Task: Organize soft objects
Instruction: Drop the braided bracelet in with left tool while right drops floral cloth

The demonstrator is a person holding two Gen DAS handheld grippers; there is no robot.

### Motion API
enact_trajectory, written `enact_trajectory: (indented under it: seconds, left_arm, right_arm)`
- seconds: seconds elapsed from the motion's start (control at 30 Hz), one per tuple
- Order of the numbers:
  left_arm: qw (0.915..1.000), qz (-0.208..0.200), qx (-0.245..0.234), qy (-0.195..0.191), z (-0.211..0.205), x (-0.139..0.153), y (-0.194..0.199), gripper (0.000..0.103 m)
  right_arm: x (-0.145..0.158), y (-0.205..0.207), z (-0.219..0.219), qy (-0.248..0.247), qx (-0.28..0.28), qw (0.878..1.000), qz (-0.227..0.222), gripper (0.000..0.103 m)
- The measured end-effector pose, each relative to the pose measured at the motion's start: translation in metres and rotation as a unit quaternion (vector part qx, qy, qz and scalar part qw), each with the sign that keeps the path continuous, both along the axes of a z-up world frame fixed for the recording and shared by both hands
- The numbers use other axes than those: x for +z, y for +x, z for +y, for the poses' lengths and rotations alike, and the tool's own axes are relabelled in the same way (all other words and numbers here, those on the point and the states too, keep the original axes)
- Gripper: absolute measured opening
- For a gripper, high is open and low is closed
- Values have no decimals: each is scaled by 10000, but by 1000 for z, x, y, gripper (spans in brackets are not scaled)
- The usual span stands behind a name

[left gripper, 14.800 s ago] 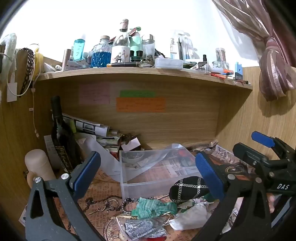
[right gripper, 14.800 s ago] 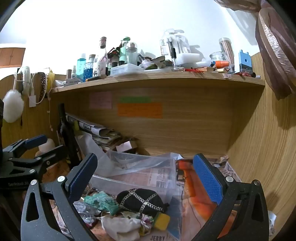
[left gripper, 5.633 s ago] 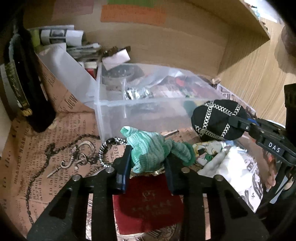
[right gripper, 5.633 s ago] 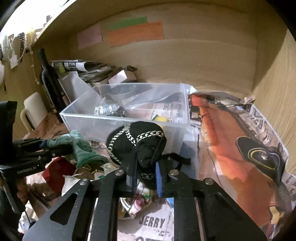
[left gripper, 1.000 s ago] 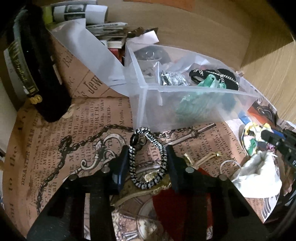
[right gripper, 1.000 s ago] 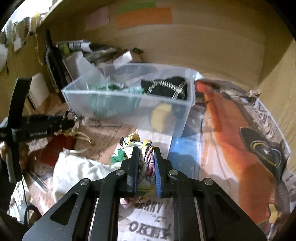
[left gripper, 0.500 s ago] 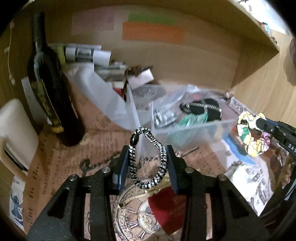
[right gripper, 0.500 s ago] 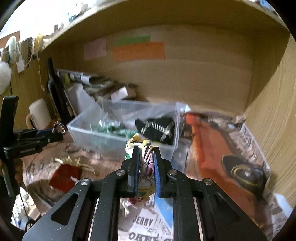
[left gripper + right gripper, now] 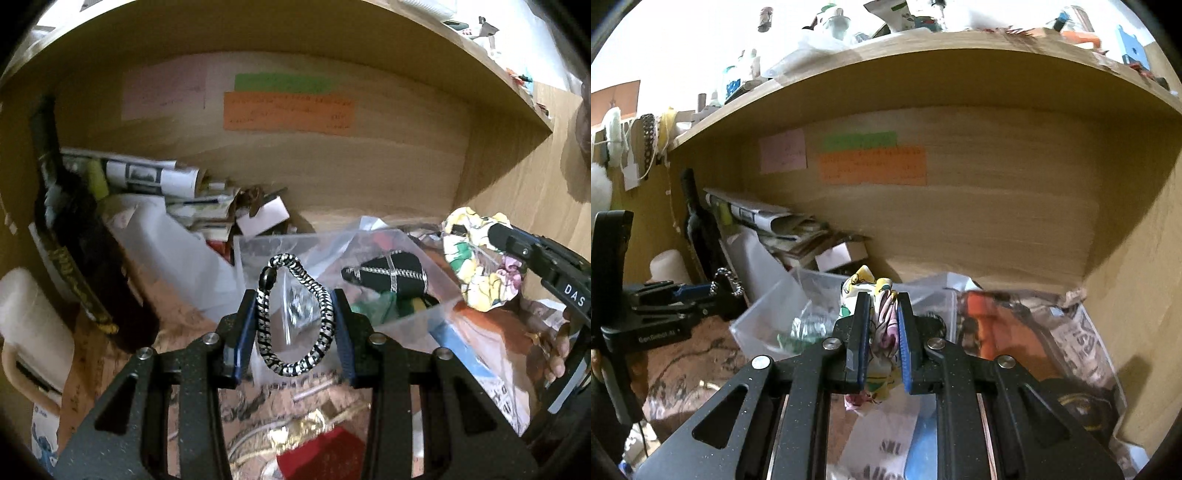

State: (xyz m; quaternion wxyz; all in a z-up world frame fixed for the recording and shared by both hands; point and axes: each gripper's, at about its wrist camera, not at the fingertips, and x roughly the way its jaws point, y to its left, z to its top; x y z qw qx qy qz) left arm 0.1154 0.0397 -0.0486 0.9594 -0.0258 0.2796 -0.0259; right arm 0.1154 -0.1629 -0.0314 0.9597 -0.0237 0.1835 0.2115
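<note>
My left gripper is shut on a black-and-white braided band and holds it in the air in front of the clear plastic bin. My right gripper is shut on a floral fabric scrunchie, raised before the bin; the scrunchie also shows in the left wrist view. In the bin lie a black pouch with silver chain pattern, a green cloth and a silver foil bag.
A dark wine bottle stands at the left, beside a white mug. Rolled papers and a small white box lie behind the bin. A red booklet lies on the newspaper-covered surface. The wooden shelf overhangs.
Both grippers have risen and tilted up with their loads; the left has come nearer the bin, and the scrunchie now hangs at bin-rim height.
</note>
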Motion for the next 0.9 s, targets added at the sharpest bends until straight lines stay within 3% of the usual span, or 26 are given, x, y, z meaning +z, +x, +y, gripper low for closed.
enact_trajectory:
  seconds: [0.27,0.63,0.9]
  left_arm:
    - [9996,251,-113,-9,-7,-8,42,39]
    - [9955,842,-436,3,-24,-39,86,40]
    - [9929,1083,-496,-29,-30,-53,98,63]
  right_arm:
    - [-6,31,20,-24,105,9998,149,12]
    - [-39,69,37,-382,205,9961,770,13]
    - [-57,83,42,-645,114,9921,1067,15]
